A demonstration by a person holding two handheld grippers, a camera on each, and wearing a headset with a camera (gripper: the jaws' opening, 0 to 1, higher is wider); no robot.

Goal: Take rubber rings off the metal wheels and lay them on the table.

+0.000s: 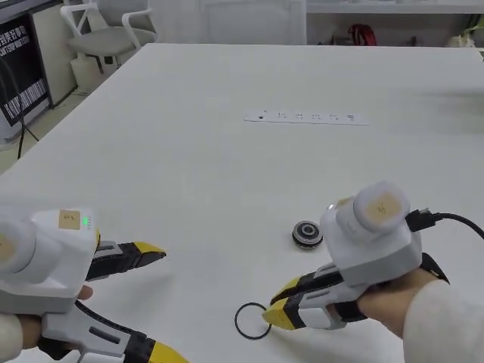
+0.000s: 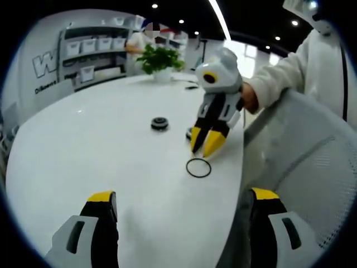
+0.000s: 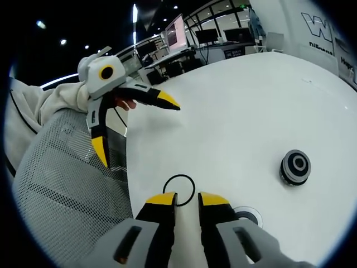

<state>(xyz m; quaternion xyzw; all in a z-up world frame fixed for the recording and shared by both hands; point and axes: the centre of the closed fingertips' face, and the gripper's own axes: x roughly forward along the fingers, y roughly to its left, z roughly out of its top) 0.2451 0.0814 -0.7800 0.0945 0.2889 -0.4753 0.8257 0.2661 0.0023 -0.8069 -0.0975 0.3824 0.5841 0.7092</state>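
A white table [image 1: 227, 151] spanned the centre of the head view, with a white power strip [image 1: 306, 117] lying flat on it at upper centre. At upper left, a white office chair [image 1: 106, 30] stood on a light floor [image 1: 57, 113] beside a black banner [image 1: 19, 68] bearing a barcode. In the left gripper view, wall shelves [image 2: 92, 50] holding white bins were at upper left. A green potted plant [image 2: 160, 58] stood at the table's far end, a strip light [image 2: 220, 19] crossed the dark ceiling, and a grey mesh chair back [image 2: 312, 167] was at right. In the right gripper view, monitors [image 3: 217, 34] lined the top centre.
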